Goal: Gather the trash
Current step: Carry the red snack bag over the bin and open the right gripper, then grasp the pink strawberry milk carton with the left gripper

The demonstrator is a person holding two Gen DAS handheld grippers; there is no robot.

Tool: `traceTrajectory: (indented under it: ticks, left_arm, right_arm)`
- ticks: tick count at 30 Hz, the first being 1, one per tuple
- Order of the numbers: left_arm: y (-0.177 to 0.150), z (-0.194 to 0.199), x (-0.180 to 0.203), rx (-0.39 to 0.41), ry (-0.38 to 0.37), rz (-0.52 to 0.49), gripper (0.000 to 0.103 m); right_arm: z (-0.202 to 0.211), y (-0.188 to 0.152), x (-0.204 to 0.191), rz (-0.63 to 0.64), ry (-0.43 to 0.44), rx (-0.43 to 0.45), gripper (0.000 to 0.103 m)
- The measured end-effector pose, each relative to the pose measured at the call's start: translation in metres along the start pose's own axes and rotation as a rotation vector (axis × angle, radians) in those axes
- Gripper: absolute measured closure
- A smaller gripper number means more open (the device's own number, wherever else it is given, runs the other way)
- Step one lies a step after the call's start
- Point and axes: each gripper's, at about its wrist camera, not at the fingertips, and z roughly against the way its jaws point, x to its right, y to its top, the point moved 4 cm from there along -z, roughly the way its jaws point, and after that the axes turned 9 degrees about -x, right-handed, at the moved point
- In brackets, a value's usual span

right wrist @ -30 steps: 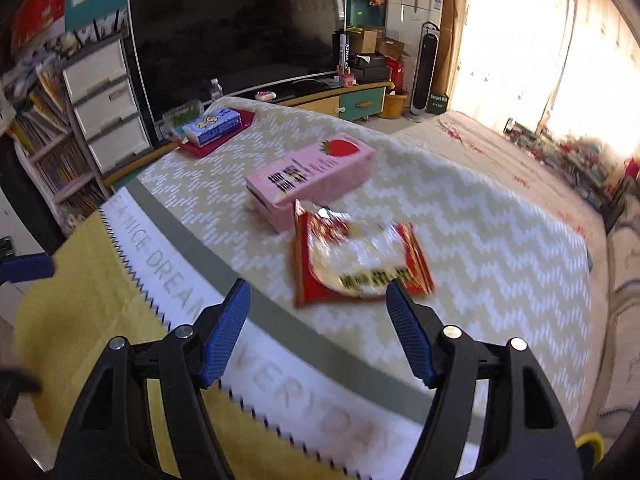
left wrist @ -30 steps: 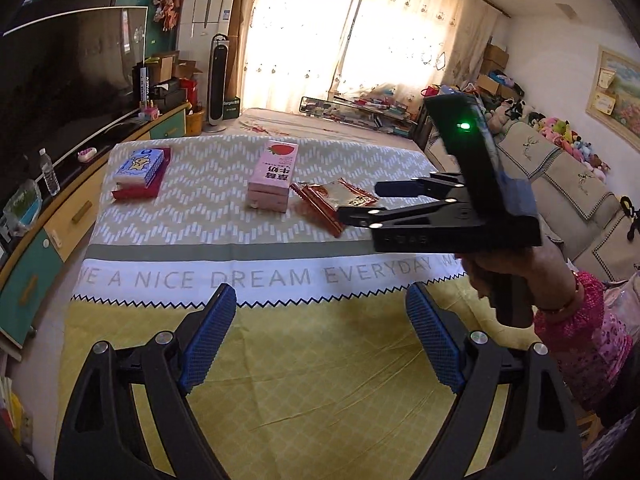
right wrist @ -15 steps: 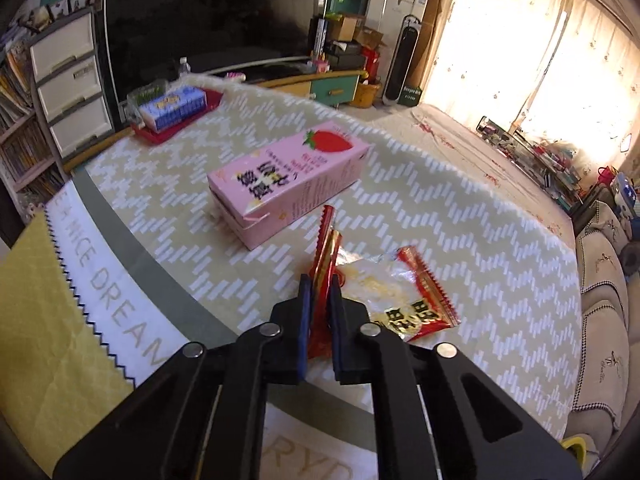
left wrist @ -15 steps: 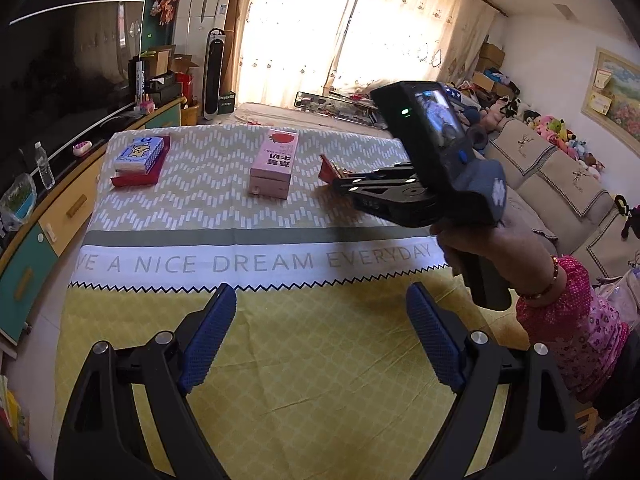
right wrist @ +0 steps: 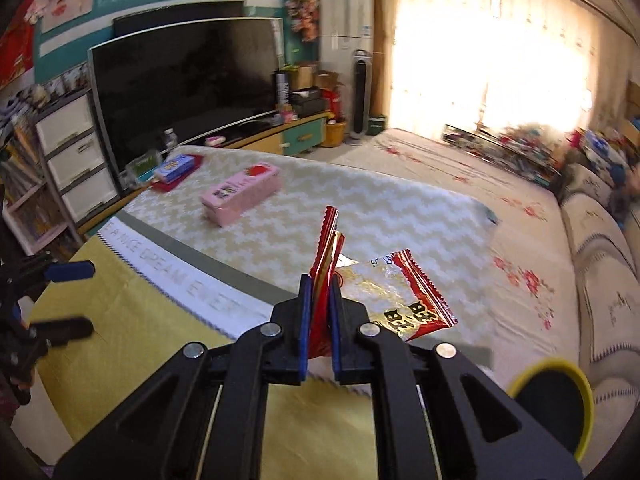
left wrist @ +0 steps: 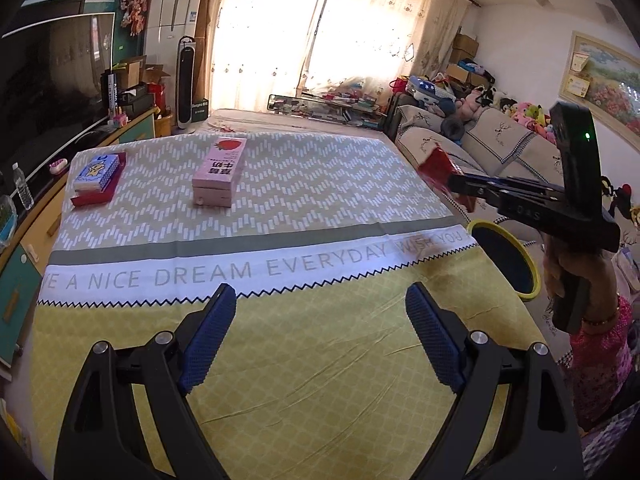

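Sunlit curtains back a living room where a patterned cloth (left wrist: 280,208) covers a low table. From left to right on it: a blue box (left wrist: 97,171) on a red tray, then a pink strawberry milk carton (left wrist: 221,171). At the near edge the left gripper (left wrist: 316,340) hovers with jaws wide apart and nothing between them. Farther right, the right gripper (right wrist: 319,312) is clamped on a red snack wrapper (right wrist: 394,300), lifted off the cloth above a yellow-rimmed bin (left wrist: 505,266) beside the table.
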Motion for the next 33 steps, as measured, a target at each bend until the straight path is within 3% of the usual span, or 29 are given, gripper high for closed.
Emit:
traceTrajectory:
  ticks: [9, 14, 16, 18, 24, 28, 33]
  left_arm:
    - [0.01, -0.02, 0.031, -0.012, -0.037, -0.023, 0.017]
    - [0.016, -0.026, 0.044, -0.021, -0.027, -0.047, 0.017]
    - [0.019, -0.028, 0.045, -0.022, -0.018, -0.055, 0.016]
    - [0.024, -0.032, 0.044, -0.026, -0.009, -0.059, 0.014]
    - [0.049, -0.045, 0.02, -0.039, 0.052, -0.041, 0.01]
    - [0.073, -0.061, -0.007, -0.055, 0.134, -0.019, 0.01]
    - [0.103, -0.085, -0.035, -0.073, 0.179, -0.024, 0.009]
  right_arm:
    - [-0.001, -0.091, 0.145, -0.256, -0.238, -0.13, 0.095]
    - [-0.017, -0.12, 0.19, -0.311, -0.333, -0.19, 0.09]
    - [-0.02, -0.125, 0.196, -0.312, -0.381, -0.192, 0.066]
    - [-0.019, -0.127, 0.196, -0.311, -0.41, -0.182, 0.059]
    - [-0.008, -0.116, 0.176, -0.271, -0.409, -0.123, 0.048]
    - [-0.009, -0.105, 0.16, -0.25, -0.366, -0.1, 0.048]
    - [-0.008, -0.092, 0.145, -0.236, -0.329, -0.074, 0.048]
